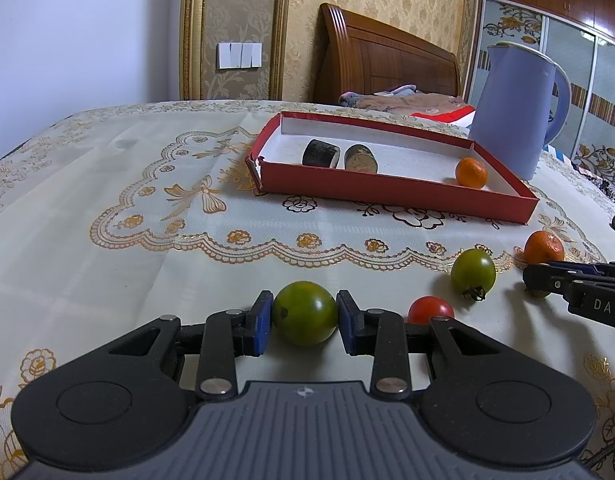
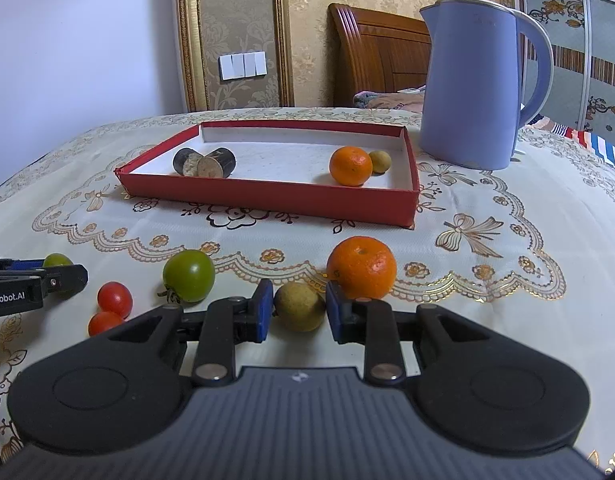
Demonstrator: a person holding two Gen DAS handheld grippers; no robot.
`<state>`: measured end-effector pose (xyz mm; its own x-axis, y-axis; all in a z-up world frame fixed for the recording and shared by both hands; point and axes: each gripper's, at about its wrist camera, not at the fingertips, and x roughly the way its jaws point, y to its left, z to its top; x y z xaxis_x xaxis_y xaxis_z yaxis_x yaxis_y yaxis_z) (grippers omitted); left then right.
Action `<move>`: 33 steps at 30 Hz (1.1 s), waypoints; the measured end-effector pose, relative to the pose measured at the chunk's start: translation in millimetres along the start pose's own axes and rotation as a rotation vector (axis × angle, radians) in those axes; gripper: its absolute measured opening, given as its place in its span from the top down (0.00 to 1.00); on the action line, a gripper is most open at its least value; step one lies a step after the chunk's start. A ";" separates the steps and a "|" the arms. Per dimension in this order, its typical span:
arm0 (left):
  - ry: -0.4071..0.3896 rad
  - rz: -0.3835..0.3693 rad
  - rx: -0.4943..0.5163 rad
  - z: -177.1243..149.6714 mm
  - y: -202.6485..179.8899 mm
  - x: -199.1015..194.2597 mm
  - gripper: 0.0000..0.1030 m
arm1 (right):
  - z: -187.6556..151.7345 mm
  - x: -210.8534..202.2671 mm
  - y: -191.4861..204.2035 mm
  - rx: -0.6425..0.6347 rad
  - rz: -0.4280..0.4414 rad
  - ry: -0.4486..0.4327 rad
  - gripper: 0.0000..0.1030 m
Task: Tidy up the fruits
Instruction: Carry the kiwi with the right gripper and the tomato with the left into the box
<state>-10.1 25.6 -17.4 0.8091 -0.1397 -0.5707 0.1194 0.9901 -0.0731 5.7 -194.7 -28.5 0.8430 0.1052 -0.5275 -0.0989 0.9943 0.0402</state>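
At lower centre of the left wrist view, our left tongs (image 1: pixel 304 314) are clamped on a green tomato (image 1: pixel 304 313) resting on the surface (image 1: pixel 107 272). In the right wrist view, our right tongs (image 2: pixel 299 307) grip a tan longan (image 2: pixel 299 306) just in front of a mandarin (image 2: pixel 362 267). The red tray (image 2: pixel 267 198) sits beyond, mid-frame.

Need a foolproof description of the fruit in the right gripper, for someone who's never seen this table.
Start at the shallow red cardboard tray beside the tall lavender electric kettle. On the cloth in front of the tray lies a loose orange mandarin; just left of it, the right gripper is shut on the small round tan longan. It is dull brownish-yellow, unlike the glossy green and red tomatoes nearby.
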 end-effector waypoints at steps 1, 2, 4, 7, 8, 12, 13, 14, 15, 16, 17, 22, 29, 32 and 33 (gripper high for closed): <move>0.000 0.001 0.001 -0.1 -0.1 0.0 0.68 | 0.0 -0.2 -0.1 0.001 0.000 0.000 0.74; 0.000 0.001 0.001 -0.2 -0.1 0.0 0.68 | 0.0 -0.2 -0.1 0.001 0.001 0.000 0.74; 0.000 0.001 0.001 -0.2 -0.2 0.1 0.68 | 0.0 -0.3 0.0 0.001 0.000 0.000 0.74; -0.001 0.002 0.001 -0.1 -0.1 0.0 0.68 | 0.0 0.0 0.1 0.003 0.002 0.000 0.74; -0.002 0.002 0.000 -0.2 -0.2 -0.2 0.68 | -0.1 -0.2 -0.3 0.003 0.002 0.000 0.74; -0.007 0.007 -0.009 -0.3 1.2 -0.5 0.68 | 0.2 0.0 -1.0 0.008 0.005 -0.001 0.74; -0.007 0.007 -0.009 -0.3 1.1 -0.7 0.68 | 0.0 -0.1 -0.9 0.009 0.003 -0.001 0.74; -0.007 0.010 -0.007 -0.3 0.7 -0.5 0.68 | 0.1 -0.1 -0.8 0.009 0.003 -0.002 0.74; -0.007 0.012 -0.005 -0.4 0.3 -0.6 0.68 | 0.3 0.0 -0.7 0.010 0.003 -0.003 0.74; -0.006 0.013 -0.003 -0.3 0.2 -0.5 0.68 | -0.1 -1.0 -1.4 0.012 0.004 -0.003 0.74; -0.006 0.013 -0.003 -0.2 0.5 -0.4 0.68 | 0.0 -0.9 -1.3 0.013 0.004 -0.004 0.74; -0.007 0.014 -0.002 -0.1 1.0 -0.4 0.68 | -0.2 -2.5 -3.2 0.025 0.003 -0.012 0.74; -0.019 0.068 0.050 1.5 -9.1 -2.3 0.68 | 0.6 -6.4 -2.7 0.025 -0.008 -0.033 0.74; -0.021 0.063 0.042 4.7 -10.8 -3.3 0.68 | 1.8 -7.1 -3.1 0.026 -0.008 -0.031 0.74; -0.018 0.060 0.042 5.9 -11.6 -2.8 0.68 | 2.2 -7.2 -2.9 0.026 -0.007 -0.028 0.74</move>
<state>-10.4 14.5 -10.1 0.8257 -0.0808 -0.5583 0.0943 0.9955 -0.0047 1.0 -198.3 -23.0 0.8582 0.0982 -0.5039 -0.0794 0.9951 0.0587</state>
